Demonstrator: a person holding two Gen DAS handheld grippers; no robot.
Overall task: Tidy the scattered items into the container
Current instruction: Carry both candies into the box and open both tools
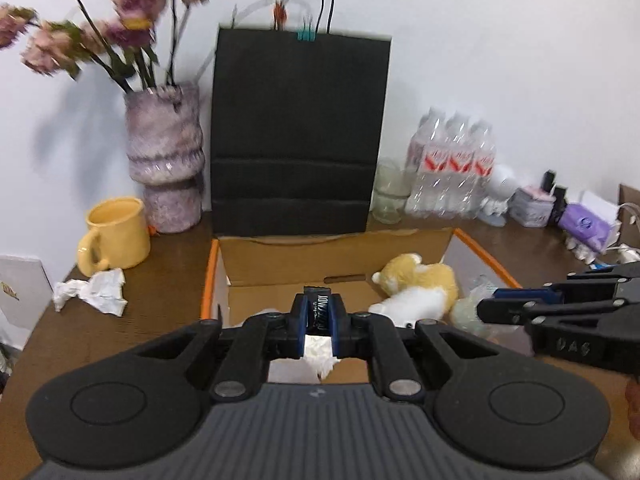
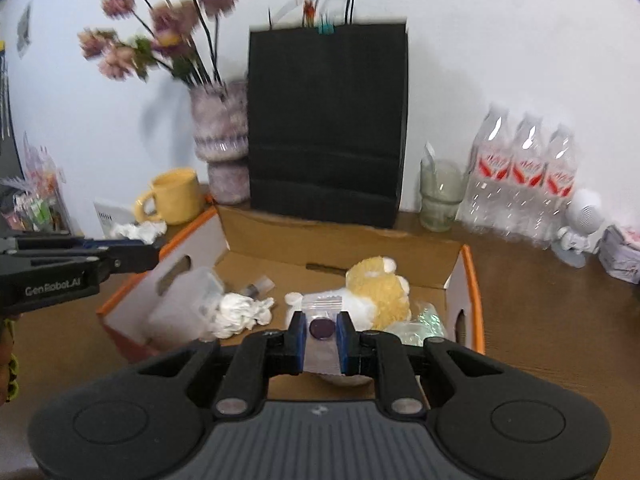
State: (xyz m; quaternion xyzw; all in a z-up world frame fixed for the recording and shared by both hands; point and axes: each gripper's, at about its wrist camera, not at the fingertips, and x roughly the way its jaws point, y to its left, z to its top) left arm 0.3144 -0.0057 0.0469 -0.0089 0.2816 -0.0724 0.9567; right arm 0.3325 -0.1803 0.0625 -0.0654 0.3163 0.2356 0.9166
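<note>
Over the open cardboard box, the left gripper pinches a small dark printed packet; the right gripper clamps a clear zip bag holding a purple disc; a plush toy and crumpled tissue already lie inside; both loads are best released low over bare cardboard, clear of the rim; a crumpled paper waits beside the yellow mug.

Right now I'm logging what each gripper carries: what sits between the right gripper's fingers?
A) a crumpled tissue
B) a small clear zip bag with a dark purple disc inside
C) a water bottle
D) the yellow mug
B: in the right wrist view the right gripper is shut on the small clear zip bag, its dark purple disc showing between the blue pads, above the cardboard box.
</note>
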